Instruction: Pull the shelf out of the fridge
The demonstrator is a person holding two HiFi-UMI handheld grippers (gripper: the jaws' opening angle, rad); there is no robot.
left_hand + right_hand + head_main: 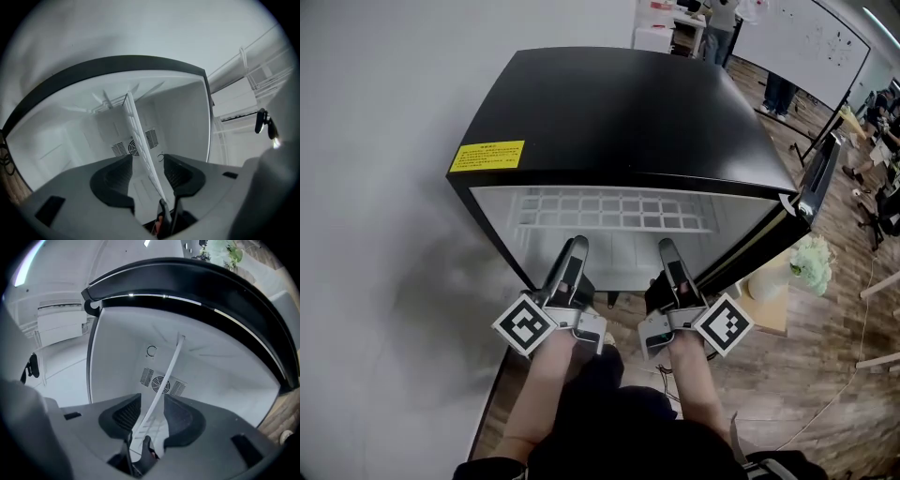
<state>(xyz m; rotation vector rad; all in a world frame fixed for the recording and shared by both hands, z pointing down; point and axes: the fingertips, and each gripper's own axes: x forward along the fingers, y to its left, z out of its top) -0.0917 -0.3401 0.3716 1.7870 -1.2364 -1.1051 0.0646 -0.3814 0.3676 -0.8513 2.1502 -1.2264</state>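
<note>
The head view gives the outside: one black fridge [619, 122] with one yellow sticker [487, 155] on top. Its door [820, 178] is swung open at the right of the frame, and one white wire shelf [609, 211] sits high inside the compartment. Only the two gripper views show the back wall's round fan vent [133, 147], plus the shelf's front edge running between each pair of jaws. There are two tools. The left tool [575, 248] and the right tool [669, 251] both have their jaws spread wide, not clamped on the shelf, so neither has hold of it.
</note>
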